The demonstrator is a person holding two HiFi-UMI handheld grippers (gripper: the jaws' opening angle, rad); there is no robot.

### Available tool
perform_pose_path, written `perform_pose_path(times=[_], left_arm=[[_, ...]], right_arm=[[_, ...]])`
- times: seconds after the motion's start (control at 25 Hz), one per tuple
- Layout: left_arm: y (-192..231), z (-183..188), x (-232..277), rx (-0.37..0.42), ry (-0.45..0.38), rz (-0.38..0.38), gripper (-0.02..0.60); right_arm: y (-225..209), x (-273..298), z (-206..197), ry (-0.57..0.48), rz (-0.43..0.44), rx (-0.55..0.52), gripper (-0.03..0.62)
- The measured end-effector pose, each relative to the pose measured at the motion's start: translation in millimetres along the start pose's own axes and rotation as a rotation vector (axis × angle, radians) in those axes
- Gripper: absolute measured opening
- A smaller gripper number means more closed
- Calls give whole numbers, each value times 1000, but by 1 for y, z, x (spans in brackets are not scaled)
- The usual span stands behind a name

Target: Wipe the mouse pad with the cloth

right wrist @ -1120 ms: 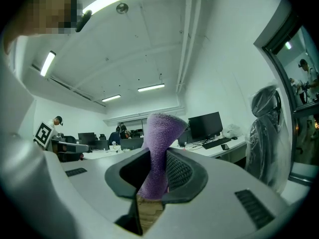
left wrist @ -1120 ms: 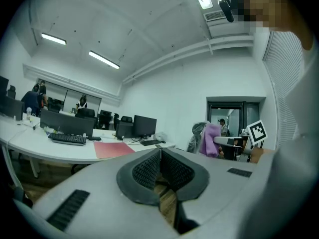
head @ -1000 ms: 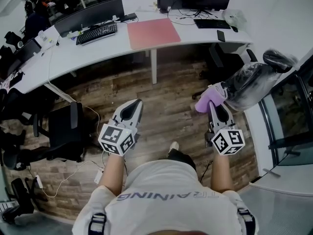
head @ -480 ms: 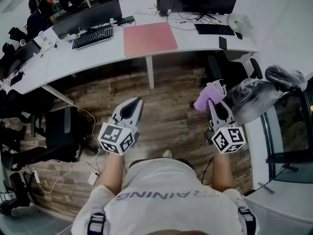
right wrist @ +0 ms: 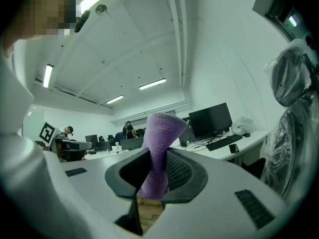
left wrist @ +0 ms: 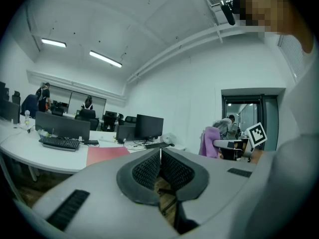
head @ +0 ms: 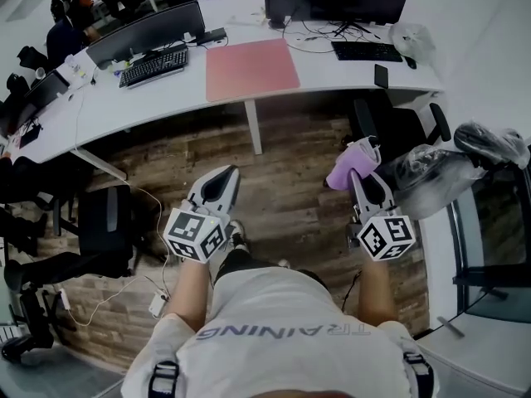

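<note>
Two jaws of the right gripper [right wrist: 152,159] were clamped on the purple cloth [right wrist: 158,138], pinching its lower part so that the rest stood up above the jaw tips. Beside it, the left gripper [left wrist: 160,154] had its jaws pressed together with nothing between them. Both were held out level in front of the person, over bare wooden floor [head: 290,181] and touching nothing else. Just ahead and to the right of the cloth-bearing gripper stood a black office chair [head: 397,131], with a plastic-wrapped chair [head: 448,166] further right. The pink mouse pad [head: 251,69] lay flat on the white desk [head: 108,106], well ahead of both grippers and roughly between their lines, a little toward the left one; a keyboard [head: 153,63] sat to the pad's left. As a judgement, only the first part of the job was done: the cloth was in hand. The walk up to the desk, the lowering of the cloth onto the pad and all of the wiping remained, since the cloth was well apart from the pad.
</note>
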State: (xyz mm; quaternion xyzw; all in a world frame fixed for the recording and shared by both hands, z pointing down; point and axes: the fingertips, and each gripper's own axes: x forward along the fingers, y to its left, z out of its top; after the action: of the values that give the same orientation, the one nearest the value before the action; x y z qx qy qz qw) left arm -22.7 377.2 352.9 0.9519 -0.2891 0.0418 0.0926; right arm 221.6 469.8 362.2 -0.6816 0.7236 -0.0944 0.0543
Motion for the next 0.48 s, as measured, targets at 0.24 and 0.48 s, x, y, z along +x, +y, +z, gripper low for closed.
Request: perform_pose_path(times=[0.24,0.48], left_arm=[[25,3,34,-7,7,-25,37],[60,10,76,-6,12,-59,37]], right_arm=[[-16,29,-3,10,-26,2,97],[-30,77,-3,27,-54,-10,97]])
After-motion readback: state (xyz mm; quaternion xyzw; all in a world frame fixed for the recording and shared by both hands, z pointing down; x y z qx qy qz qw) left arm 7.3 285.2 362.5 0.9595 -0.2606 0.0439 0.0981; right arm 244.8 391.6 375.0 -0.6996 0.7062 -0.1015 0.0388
